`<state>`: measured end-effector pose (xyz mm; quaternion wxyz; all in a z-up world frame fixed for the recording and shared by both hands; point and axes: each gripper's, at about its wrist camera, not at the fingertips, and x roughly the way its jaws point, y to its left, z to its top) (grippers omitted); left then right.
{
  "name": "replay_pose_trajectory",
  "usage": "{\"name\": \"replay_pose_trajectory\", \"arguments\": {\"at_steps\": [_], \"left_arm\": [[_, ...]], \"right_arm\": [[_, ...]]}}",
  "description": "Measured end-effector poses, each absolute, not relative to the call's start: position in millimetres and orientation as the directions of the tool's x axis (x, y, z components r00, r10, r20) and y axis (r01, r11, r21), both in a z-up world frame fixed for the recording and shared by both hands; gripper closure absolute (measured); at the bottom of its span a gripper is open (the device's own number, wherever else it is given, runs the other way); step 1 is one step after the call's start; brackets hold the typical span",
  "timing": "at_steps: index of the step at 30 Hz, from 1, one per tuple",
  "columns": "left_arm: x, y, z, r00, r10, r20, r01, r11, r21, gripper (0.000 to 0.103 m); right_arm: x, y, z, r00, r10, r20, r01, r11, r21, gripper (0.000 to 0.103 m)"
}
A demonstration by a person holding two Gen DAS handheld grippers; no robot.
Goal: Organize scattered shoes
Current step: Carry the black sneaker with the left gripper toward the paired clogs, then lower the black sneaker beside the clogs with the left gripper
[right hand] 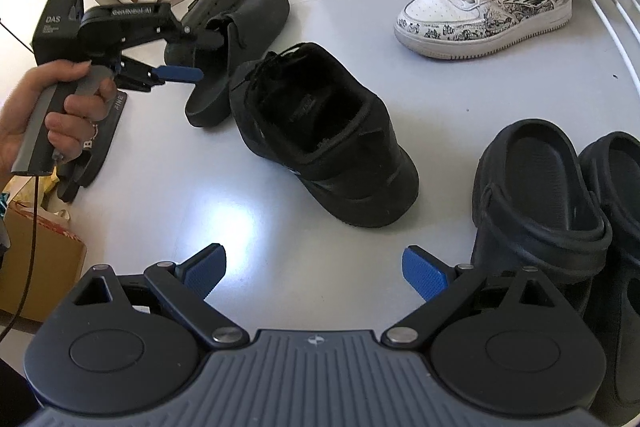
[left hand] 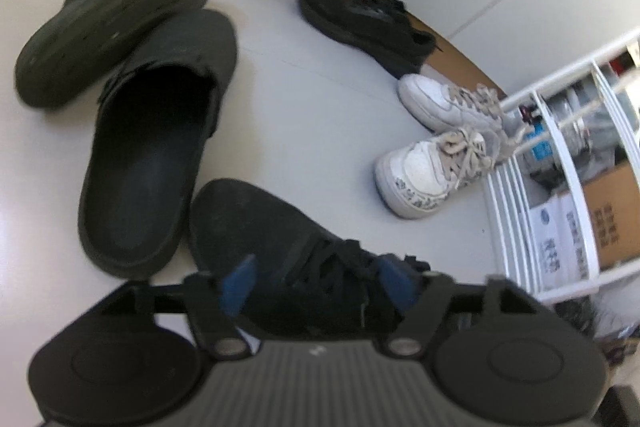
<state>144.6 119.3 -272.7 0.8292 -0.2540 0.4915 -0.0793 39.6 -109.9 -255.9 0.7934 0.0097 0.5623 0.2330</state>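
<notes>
A black lace-up sneaker (right hand: pixel 320 135) stands upright mid-floor; in the left wrist view this sneaker (left hand: pixel 280 239) lies just under my left gripper (left hand: pixel 318 281), whose blue pads stand apart on either side of its laces without pressing. Seen from the right wrist, the left gripper (right hand: pixel 208 55) is held in a hand (right hand: pixel 60 115), its fingers spread beside a black slide sandal (right hand: pixel 236 39). My right gripper (right hand: pixel 314 273) is open over bare floor, short of the sneaker's heel. The matching black sneaker (left hand: pixel 364 23) and two white sneakers (left hand: pixel 428 175) sit by the wall.
A second slide sandal (left hand: pixel 116 23) lies sole-up on the first. Two black clogs (right hand: pixel 536 195) stand at the right gripper's right. A white wire rack (left hand: pixel 560 167) holds boxes. A cardboard box (right hand: pixel 40 267) and another sandal (right hand: pixel 92 147) sit at the left.
</notes>
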Motion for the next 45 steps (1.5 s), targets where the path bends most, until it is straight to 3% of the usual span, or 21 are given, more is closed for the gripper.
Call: {"name": "replay_pose_trajectory", "arguments": {"at_steps": [8, 20, 25, 27, 29, 31, 39, 45], "left_arm": [[170.0, 73.7, -271.9, 0.490, -0.352, -0.797, 0.130, 0.934, -0.332, 0.018], [182.2, 24.4, -297.1, 0.452, -0.338, -0.825, 0.324, 0.925, -0.201, 0.016], [185.8, 19.7, -308.5, 0.450, -0.325, -0.832, 0.335, 0.925, -0.180, 0.016], [187.0, 20.7, -310.5, 0.452, -0.322, -0.832, 0.325, 0.928, -0.182, 0.022], [189.0, 23.0, -312.7, 0.449, -0.306, -0.840, 0.297, 0.937, -0.183, 0.040], [190.0, 29.7, -313.9, 0.437, -0.307, -0.845, 0.255, 0.944, -0.211, 0.044], [174.0, 38.7, -313.3, 0.398, -0.347, -0.849, 0.170, 0.937, -0.304, 0.050], [150.7, 27.6, -314.4, 0.358, -0.401, -0.843, 0.205, 0.915, -0.347, 0.052]], "right_arm": [[36.2, -115.3, -256.3, 0.256, 0.381, -0.888, -0.356, 0.892, 0.280, 0.005], [32.3, -128.6, -256.7, 0.255, 0.381, -0.888, -0.341, 0.895, 0.286, 0.005], [31.4, -130.6, -256.9, 0.256, 0.385, -0.887, -0.337, 0.895, 0.291, 0.005], [30.7, -131.4, -256.4, 0.257, 0.387, -0.886, -0.337, 0.895, 0.293, 0.005], [30.6, -131.9, -256.7, 0.257, 0.386, -0.886, -0.336, 0.895, 0.292, 0.005], [30.9, -132.5, -257.6, 0.255, 0.384, -0.887, -0.333, 0.896, 0.293, 0.005], [32.7, -128.7, -258.6, 0.256, 0.388, -0.886, -0.336, 0.895, 0.295, 0.005], [33.0, -123.6, -262.1, 0.249, 0.390, -0.886, -0.336, 0.893, 0.299, 0.005]]}}
